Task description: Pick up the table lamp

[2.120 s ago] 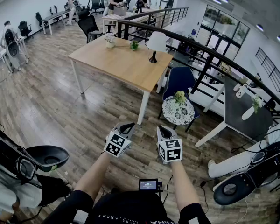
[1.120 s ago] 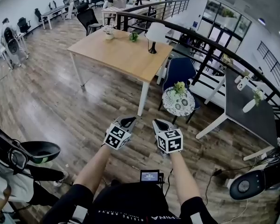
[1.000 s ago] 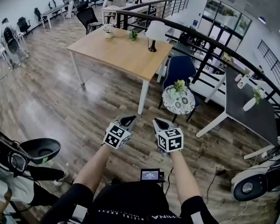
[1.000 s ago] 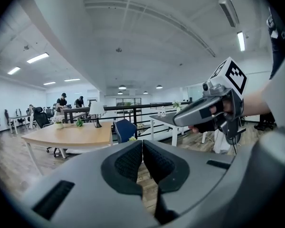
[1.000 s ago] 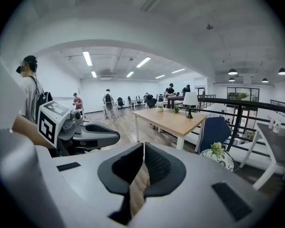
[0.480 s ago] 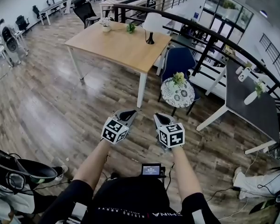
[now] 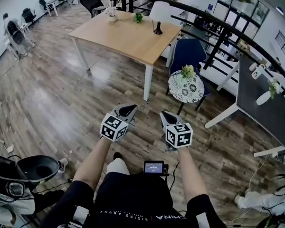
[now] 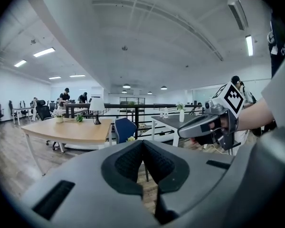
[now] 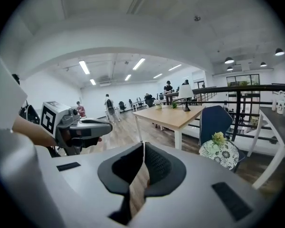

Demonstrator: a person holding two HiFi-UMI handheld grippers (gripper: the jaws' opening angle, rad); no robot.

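The table lamp point(image 7: 159, 14), with a white shade on a black stem, stands at the far edge of a wooden table point(image 7: 126, 37), well ahead of me. It is small in the left gripper view point(image 8: 96, 107) and in the right gripper view point(image 9: 185, 93). My left gripper point(image 7: 128, 109) and right gripper point(image 7: 167, 115) are held side by side over the wooden floor, far short of the table. Each has its jaws shut with nothing between them. Each gripper view shows its own shut jaws up close, the left gripper point(image 8: 142, 144) and the right gripper point(image 9: 143, 146).
A blue chair point(image 7: 190, 53) and a small round table point(image 7: 192, 93) with a lace cloth and a plant stand right of the wooden table. A dark table point(image 7: 261, 108) and a black railing point(image 7: 218, 27) lie further right. A black seat point(image 7: 38, 167) is at lower left.
The wooden table and the round table have come nearer in the head view as the person walks forward. Both grippers stay shut and side by side. The black equipment at lower right has left the view.
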